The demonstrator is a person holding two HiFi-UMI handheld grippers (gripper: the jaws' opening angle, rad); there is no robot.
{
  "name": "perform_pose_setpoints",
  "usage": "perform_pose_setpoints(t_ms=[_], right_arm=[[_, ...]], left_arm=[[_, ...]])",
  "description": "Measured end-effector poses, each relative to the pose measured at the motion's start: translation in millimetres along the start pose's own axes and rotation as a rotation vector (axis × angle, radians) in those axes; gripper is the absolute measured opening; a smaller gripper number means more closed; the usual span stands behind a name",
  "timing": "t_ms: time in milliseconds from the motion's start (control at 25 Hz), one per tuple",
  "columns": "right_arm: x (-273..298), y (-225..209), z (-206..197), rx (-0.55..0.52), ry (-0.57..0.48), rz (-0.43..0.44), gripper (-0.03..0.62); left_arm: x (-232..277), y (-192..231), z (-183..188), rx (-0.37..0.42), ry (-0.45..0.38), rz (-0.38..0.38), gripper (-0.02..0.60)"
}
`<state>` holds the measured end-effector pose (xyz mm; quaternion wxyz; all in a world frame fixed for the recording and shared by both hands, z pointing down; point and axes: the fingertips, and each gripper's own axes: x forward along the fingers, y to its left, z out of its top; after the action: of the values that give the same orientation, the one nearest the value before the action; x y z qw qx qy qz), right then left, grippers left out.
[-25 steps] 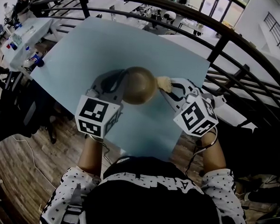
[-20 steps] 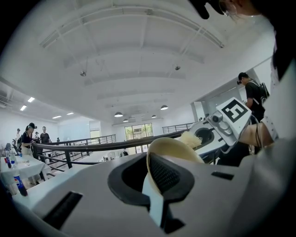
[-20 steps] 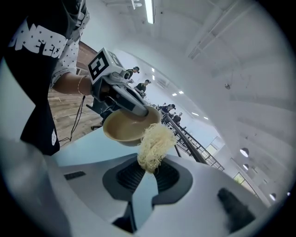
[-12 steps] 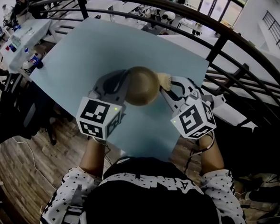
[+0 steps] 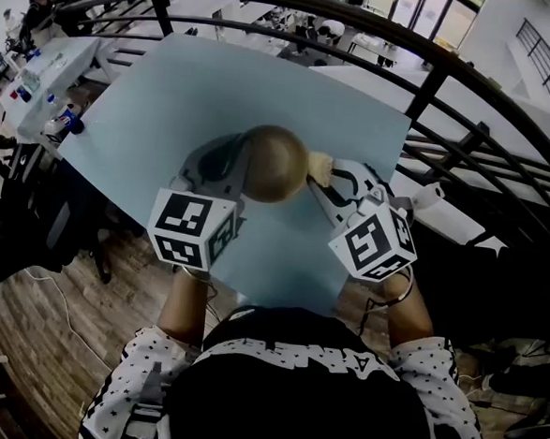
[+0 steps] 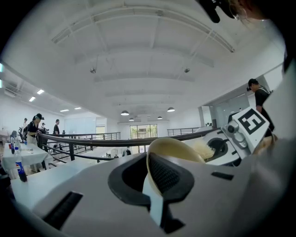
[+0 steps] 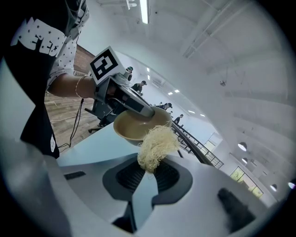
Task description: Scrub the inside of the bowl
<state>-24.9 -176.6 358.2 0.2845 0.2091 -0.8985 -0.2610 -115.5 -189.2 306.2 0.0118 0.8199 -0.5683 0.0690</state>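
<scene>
Head view: we see the bowl [image 5: 275, 163] just above the middle of the frame, over the light blue table [image 5: 171, 94], tipped so that its rounded, dull brown outside faces the camera. In the right gripper view its inside is smooth and tan, with a paler rim. Our left gripper [image 6: 158, 181] is clamped on the bowl's rim. Our right gripper [image 7: 147, 172] pinches a pale, stringy scrubber [image 7: 157, 144] right by the bowl's rim.
</scene>
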Motion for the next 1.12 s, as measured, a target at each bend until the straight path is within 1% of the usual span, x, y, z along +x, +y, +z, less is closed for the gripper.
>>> perform_pose_setpoints(t_ms=[200, 480, 760, 1120], right_arm=[[-1, 4, 1, 0.034, -0.022, 0.003, 0.058], [1, 16, 2, 0.065, -0.043, 0.001, 0.058], [2, 23, 4, 0.067, -0.032, -0.002, 0.058], [8, 38, 11, 0.058, -0.047, 0.040, 0.058]], left_arm=[[2, 4, 2, -0.045, -0.006, 0.004, 0.023], [3, 10, 7, -0.109, -0.042, 0.023, 0.023], [4, 11, 10, -0.120, -0.059, 0.050, 0.023], [5, 10, 14, -0.118, -0.072, 0.060, 0.023]])
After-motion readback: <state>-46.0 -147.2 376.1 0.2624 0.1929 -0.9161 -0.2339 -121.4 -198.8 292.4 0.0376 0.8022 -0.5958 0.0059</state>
